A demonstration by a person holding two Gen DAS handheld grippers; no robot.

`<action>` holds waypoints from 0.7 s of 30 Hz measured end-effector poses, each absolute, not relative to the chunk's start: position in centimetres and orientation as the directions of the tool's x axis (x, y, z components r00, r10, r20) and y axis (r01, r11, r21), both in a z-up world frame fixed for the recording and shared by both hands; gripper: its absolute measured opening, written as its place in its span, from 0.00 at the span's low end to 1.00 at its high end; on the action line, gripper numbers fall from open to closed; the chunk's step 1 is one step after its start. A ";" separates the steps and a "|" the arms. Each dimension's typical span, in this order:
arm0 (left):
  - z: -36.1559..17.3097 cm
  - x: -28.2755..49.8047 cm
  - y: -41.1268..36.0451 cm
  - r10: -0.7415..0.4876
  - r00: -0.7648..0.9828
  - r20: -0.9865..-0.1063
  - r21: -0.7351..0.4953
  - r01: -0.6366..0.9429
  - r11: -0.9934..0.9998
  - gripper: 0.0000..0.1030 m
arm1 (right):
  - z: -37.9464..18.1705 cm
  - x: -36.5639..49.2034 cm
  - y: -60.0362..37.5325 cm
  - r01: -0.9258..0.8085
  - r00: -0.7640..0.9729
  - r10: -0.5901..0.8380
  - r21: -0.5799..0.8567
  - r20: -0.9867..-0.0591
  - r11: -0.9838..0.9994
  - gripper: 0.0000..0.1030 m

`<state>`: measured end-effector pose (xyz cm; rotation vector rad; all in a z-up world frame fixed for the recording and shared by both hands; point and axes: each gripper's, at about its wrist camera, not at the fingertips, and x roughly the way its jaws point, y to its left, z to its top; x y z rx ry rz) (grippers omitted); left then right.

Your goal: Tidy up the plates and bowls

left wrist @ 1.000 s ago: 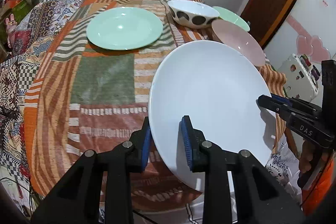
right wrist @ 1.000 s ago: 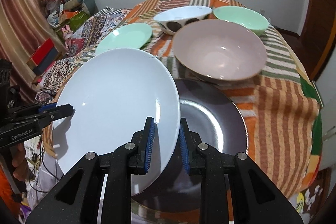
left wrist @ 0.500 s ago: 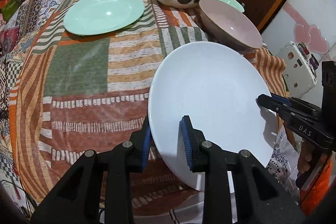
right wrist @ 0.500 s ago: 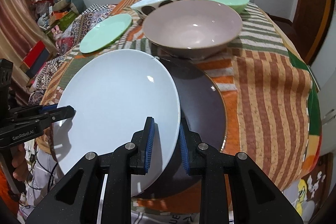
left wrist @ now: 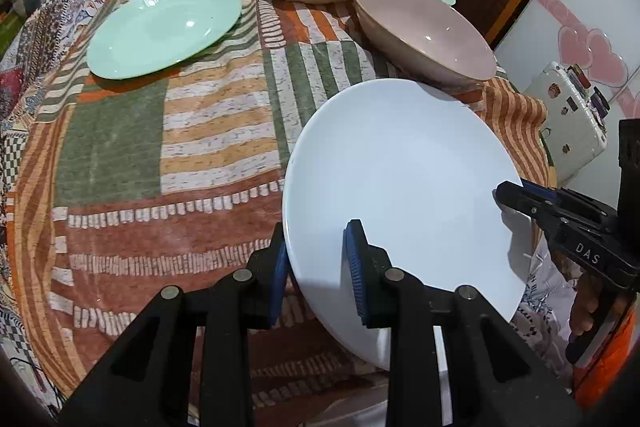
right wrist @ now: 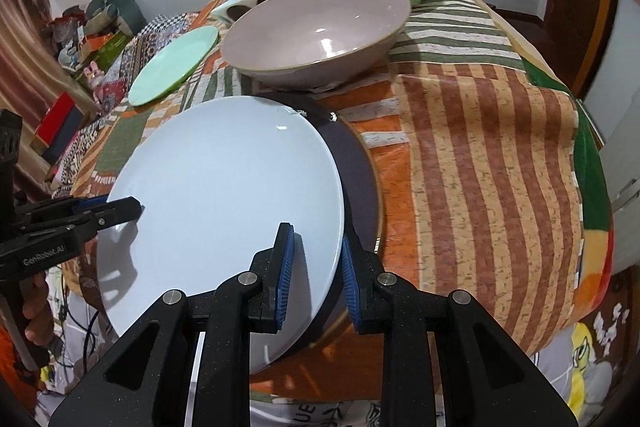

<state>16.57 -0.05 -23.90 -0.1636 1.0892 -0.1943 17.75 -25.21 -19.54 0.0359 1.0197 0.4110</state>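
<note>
Two hand-held grippers, left hand-held gripper [left wrist: 316,263] and right hand-held gripper [right wrist: 316,267], clamp opposite rims of white plate [right wrist: 224,195]; keep level, lower centred onto dark plate [right wrist: 356,171].

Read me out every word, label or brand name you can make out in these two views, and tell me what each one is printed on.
"DAS": white letters on the right gripper body, left wrist view.
"GenRobot.AI": white letters on the left gripper body, right wrist view.
"UE": partial print on fabric below the table edge; the rest is cut off.
Stickers on the white appliance: too small to read.
</note>
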 end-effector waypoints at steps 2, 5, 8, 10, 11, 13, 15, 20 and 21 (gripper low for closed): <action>-24.0 16.9 -0.2 -0.242 0.446 -0.862 -0.234 0.073 0.969 0.27 | -19.4 17.7 -25.5 -0.315 0.461 0.349 0.217 -0.816 0.924 0.21; -24.2 17.3 -0.4 -0.245 0.445 -0.861 -0.238 0.072 0.969 0.28 | -19.3 17.8 -25.8 -0.311 0.464 0.351 0.222 -0.813 0.924 0.21; -24.3 17.5 -0.5 -0.249 0.442 -0.862 -0.243 0.071 0.968 0.28 | -19.3 17.9 -25.8 -0.307 0.470 0.349 0.220 -0.811 0.926 0.21; -24.3 17.6 -0.4 -0.254 0.441 -0.861 -0.248 0.072 0.966 0.28 | -19.3 18.0 -25.7 -0.307 0.472 0.346 0.217 -0.811 0.927 0.21; -24.3 17.7 -0.5 -0.254 0.440 -0.861 -0.249 0.072 0.966 0.28 | -19.3 18.0 -25.6 -0.306 0.473 0.345 0.216 -0.811 0.927 0.21; -24.4 17.7 -0.5 -0.254 0.441 -0.861 -0.248 0.071 0.966 0.28 | -19.3 18.0 -25.5 -0.303 0.476 0.336 0.207 -0.813 0.930 0.20; -24.4 17.8 -0.6 -0.253 0.442 -0.861 -0.248 0.070 0.966 0.28 | -19.2 18.2 -25.6 -0.300 0.479 0.335 0.207 -0.811 0.931 0.20; -24.4 17.8 -1.0 -0.241 0.443 -0.864 -0.232 0.076 0.970 0.32 | -19.1 18.5 -25.5 -0.300 0.482 0.332 0.203 -0.811 0.932 0.20; -24.5 17.8 -1.1 -0.240 0.442 -0.864 -0.229 0.080 0.970 0.33 | -19.1 18.5 -25.4 -0.302 0.482 0.330 0.200 -0.811 0.932 0.20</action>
